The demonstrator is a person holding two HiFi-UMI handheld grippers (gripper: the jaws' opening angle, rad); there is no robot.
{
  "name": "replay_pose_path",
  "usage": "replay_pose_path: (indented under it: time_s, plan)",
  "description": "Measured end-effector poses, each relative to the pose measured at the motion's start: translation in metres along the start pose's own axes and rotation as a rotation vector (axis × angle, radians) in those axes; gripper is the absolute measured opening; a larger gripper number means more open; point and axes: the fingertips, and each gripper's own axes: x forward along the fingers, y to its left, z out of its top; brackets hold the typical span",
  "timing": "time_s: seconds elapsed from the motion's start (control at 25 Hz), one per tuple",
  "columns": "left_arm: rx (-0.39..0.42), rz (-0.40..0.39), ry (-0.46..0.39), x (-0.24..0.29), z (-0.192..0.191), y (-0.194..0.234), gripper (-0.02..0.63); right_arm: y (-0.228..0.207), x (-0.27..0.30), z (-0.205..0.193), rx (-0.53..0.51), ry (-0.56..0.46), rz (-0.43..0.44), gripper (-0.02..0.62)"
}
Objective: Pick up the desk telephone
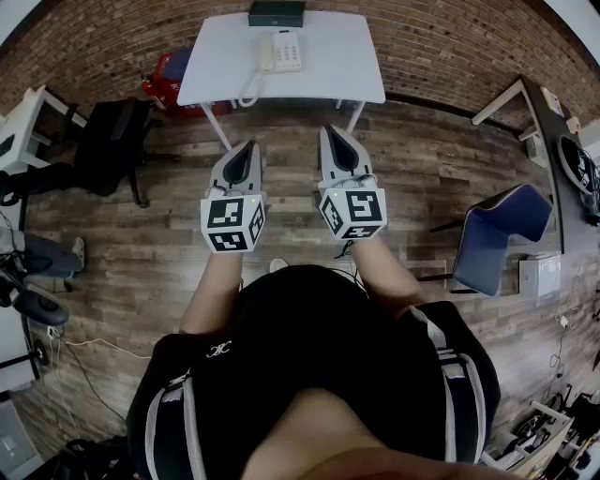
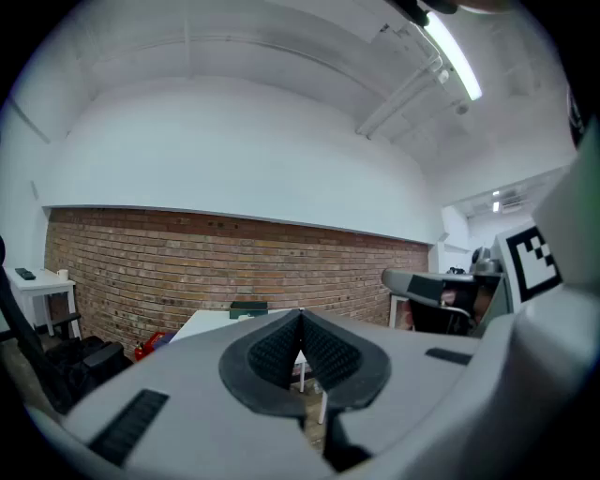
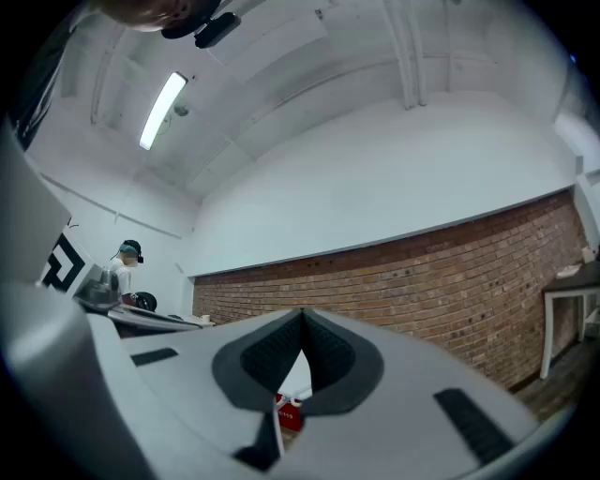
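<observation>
A cream desk telephone (image 1: 280,51) with a coiled cord lies on the white table (image 1: 328,70) against the brick wall, far ahead in the head view. A dark box (image 1: 277,13) stands behind it at the table's back edge. My left gripper (image 1: 249,147) and right gripper (image 1: 334,133) are held side by side over the wooden floor, well short of the table, both shut and empty. In the left gripper view the pads (image 2: 281,352) meet, with the white table (image 2: 208,322) and dark box (image 2: 248,307) beyond. In the right gripper view the pads (image 3: 326,354) meet too.
A red object (image 1: 165,73) lies on the floor left of the table, seen also as a red object (image 3: 290,413) in the right gripper view. A black chair (image 1: 111,141) stands at left, a blue chair (image 1: 498,230) at right, with desks along both sides. A person (image 3: 123,272) stands far off.
</observation>
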Motion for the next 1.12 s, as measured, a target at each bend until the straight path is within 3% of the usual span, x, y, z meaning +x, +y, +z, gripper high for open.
replay_pose_path:
  time_s: [0.64,1.12]
  plan:
    - [-0.015,-0.005,-0.034,0.004,0.022,0.02,0.002,0.006,0.02,0.003,-0.009,-0.026,-0.028,-0.002]
    - [-0.006,-0.056,-0.03,0.009,0.01,0.051,0.002,0.031,0.036,-0.006,-0.008,-0.037,-0.07,-0.002]
